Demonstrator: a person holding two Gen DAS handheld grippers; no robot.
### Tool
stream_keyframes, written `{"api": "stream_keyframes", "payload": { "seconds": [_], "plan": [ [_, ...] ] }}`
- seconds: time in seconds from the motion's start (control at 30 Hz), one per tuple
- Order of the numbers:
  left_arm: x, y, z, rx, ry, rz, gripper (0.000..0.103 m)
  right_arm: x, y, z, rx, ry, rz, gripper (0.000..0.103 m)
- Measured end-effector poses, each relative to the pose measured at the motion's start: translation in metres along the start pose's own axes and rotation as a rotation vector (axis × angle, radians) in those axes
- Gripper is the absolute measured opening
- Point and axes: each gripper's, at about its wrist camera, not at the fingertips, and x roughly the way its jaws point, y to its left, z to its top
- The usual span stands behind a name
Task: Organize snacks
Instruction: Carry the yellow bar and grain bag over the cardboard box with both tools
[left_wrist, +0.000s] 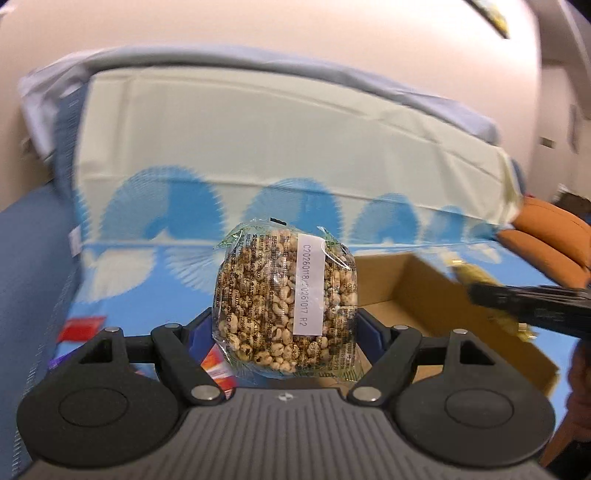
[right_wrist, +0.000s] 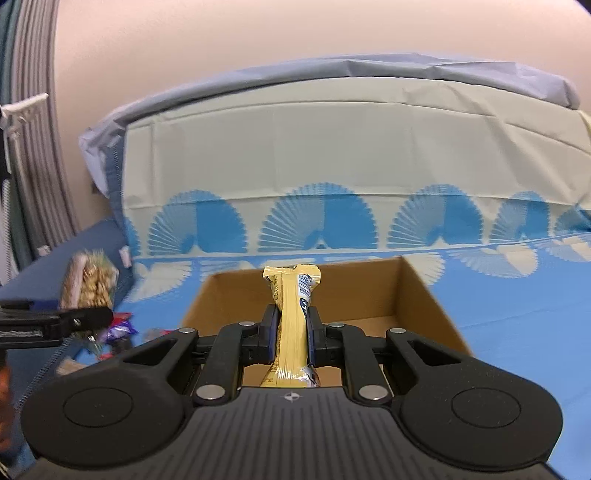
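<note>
The cardboard box (right_wrist: 413, 295) looks empty inside, so most of the sorting is left. The left tool (left_wrist: 284, 325) pinches a puffed grain pack (left_wrist: 284, 299) and holds it up beside the box. The right tool (right_wrist: 291, 334) squeezes a yellow bar (right_wrist: 291, 325) above the box. Both point a little downward. More snacks (right_wrist: 118, 326) lie on the blue surface (right_wrist: 517, 314).

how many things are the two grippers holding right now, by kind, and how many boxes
Puffed grain cake packet, in the left gripper: 1
Yellow snack bar, in the right gripper: 1
Cardboard box: 1
Total: 3, not counting the blurred loose wrappers on the blue tablecloth.
</note>
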Motion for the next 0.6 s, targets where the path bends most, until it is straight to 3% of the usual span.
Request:
{"api": "stream_keyframes", "payload": {
  "seconds": [0.2,0.33,0.6],
  "plan": [
    [0.012,-0.05,-0.014,0.035,0.012,-0.092,0.082,-0.003,-0.023,-0.006,-0.011,0.012,-0.064,0.016],
    [0.011,-0.08,-0.026,0.123,0.011,-0.15,0.082,-0.007,-0.038,-0.011,-0.005,0.024,-0.096,0.016],
    [0.01,-0.095,-0.032,0.154,-0.016,-0.206,0.082,-0.008,-0.048,-0.014,0.025,0.032,-0.116,0.016]
  ]
}}
